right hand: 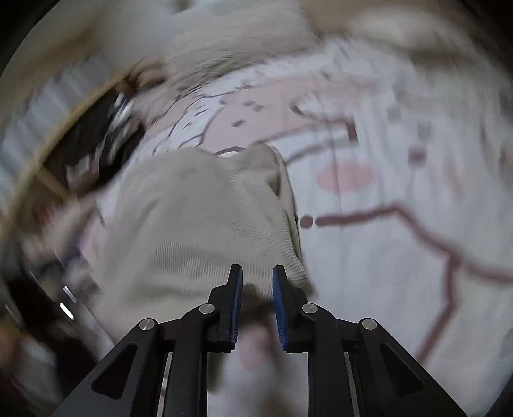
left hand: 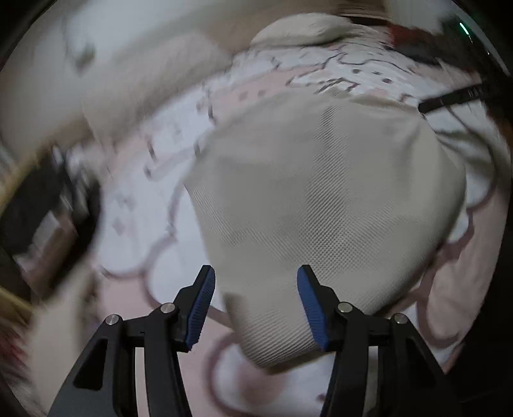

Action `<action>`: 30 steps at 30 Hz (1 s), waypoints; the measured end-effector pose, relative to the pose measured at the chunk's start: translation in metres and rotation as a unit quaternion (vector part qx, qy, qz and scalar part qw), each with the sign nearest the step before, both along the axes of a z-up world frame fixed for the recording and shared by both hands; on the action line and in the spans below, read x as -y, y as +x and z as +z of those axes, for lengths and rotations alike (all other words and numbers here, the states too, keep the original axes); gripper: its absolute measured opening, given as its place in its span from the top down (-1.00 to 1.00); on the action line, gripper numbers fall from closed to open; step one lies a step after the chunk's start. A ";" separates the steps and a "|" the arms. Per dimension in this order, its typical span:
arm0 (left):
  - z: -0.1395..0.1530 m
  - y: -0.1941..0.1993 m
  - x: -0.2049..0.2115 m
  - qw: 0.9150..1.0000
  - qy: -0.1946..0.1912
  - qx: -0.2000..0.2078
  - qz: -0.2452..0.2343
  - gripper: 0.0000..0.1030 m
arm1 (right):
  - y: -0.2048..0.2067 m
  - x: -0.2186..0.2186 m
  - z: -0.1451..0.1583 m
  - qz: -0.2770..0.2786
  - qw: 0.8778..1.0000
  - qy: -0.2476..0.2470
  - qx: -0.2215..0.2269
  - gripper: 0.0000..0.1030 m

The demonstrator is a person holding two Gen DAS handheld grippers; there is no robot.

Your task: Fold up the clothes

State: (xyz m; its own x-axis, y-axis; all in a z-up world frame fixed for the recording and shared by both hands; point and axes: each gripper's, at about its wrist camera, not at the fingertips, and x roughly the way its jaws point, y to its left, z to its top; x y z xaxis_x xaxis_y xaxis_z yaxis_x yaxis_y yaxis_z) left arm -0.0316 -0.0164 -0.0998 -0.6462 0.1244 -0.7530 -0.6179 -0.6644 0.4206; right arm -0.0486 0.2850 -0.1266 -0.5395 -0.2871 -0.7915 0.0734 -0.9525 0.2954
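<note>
1. Left gripper (left hand: 256,306): jaws wide apart, beige knit garment (left hand: 320,199) between the pads, not pinched.
2. Right gripper (right hand: 257,308): jaws narrowly apart, gripping nothing; garment edge just beyond the tips.
3. Patterned pink-and-white bedsheet (right hand: 400,256) beneath, filling right of frame.

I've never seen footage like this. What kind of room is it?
Probably a bedroom: a beige garment lies on a pink-and-white patterned bedsheet, with what looks like a pillow beyond.
</note>
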 end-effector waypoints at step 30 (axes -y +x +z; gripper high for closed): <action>-0.096 0.055 -0.032 0.896 -0.327 -0.228 -0.195 -0.47 | 0.100 0.034 0.011 0.030 0.962 0.262 -0.066 -1.00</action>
